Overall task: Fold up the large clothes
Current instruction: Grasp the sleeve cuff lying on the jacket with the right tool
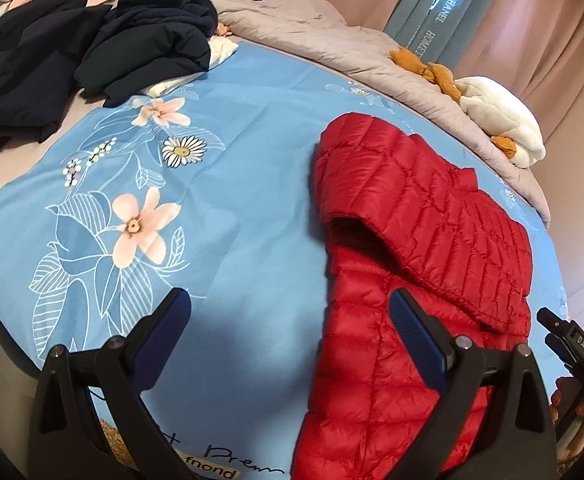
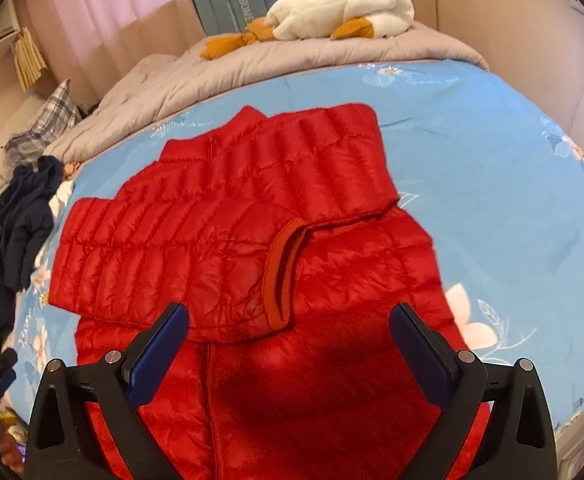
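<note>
A red quilted down jacket [image 2: 251,240] lies flat on the blue floral bedsheet [image 2: 472,128], with both sleeves folded across its body; one cuff [image 2: 281,276] faces me. My right gripper [image 2: 289,320] is open and empty, hovering above the jacket's lower half. My left gripper [image 1: 289,312] is open and empty, above the jacket's left edge [image 1: 392,280] and the sheet [image 1: 231,160]. The right gripper [image 1: 572,344] shows at the far right of the left wrist view.
A heap of dark navy clothes [image 1: 91,52] lies at the far left of the bed, also seen in the right wrist view [image 2: 23,212]. A grey quilt [image 1: 332,36] and a white plush duck [image 2: 344,8] lie along the far edge. Curtains hang behind.
</note>
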Demonstrator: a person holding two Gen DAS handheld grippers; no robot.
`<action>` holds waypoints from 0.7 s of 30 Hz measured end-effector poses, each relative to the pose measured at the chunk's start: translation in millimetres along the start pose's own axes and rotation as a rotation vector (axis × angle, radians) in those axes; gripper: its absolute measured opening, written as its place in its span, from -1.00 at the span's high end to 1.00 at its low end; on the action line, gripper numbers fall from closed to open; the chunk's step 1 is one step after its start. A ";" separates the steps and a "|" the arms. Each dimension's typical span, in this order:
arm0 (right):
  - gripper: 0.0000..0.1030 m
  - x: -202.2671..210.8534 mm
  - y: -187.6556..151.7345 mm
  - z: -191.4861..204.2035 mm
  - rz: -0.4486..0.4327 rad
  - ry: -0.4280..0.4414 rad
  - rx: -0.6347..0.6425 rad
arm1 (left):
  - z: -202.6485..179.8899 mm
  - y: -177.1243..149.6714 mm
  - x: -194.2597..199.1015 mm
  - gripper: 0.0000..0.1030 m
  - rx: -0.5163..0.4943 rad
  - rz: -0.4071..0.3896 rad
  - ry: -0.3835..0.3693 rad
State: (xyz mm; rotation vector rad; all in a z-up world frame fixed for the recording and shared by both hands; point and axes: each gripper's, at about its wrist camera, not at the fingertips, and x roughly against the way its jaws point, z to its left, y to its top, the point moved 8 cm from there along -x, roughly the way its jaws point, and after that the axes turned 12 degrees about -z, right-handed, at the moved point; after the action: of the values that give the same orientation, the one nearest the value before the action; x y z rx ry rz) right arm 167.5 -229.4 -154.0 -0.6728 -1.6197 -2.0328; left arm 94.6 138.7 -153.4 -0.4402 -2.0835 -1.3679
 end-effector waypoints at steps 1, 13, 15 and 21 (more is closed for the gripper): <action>-0.94 -1.2 -0.7 0.3 0.006 0.001 -0.001 | 1.5 -0.1 -0.5 -0.93 0.003 0.002 0.003; -0.69 -47.4 -5.5 7.8 0.089 0.015 0.028 | 8.1 -0.4 2.2 -0.93 0.020 0.005 0.026; -0.56 -54.9 -6.2 10.6 0.098 0.018 0.039 | 9.3 -0.7 3.4 -0.93 0.021 0.004 0.031; 0.28 -63.0 -6.5 22.3 0.120 0.066 0.084 | 12.1 -1.1 4.3 -0.93 0.032 0.004 0.044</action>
State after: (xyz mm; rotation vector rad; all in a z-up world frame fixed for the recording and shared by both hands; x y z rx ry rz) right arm 214.7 -203.3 -194.1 -0.6503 -1.5790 -1.8712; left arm 87.1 149.1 -154.9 -0.3972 -2.0654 -1.3282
